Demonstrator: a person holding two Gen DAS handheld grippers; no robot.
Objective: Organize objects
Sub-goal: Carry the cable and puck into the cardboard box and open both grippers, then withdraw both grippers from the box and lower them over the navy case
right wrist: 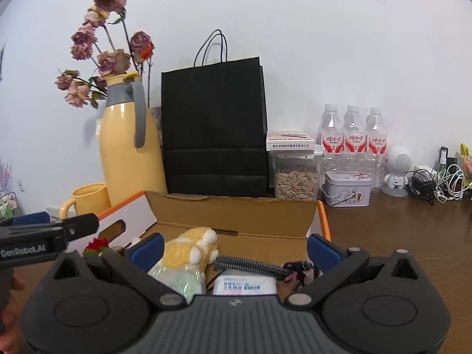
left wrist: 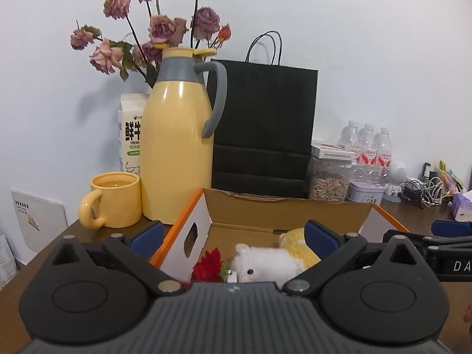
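The open cardboard box [right wrist: 236, 215] on the table holds a yellow plush [right wrist: 188, 250], a white plush [left wrist: 265, 262], a red flower [left wrist: 208, 267] and a small packet [right wrist: 244, 286]. Both the left gripper [left wrist: 236, 236] and right gripper [right wrist: 234, 246] hover over it, fingers spread apart, gripping nothing.
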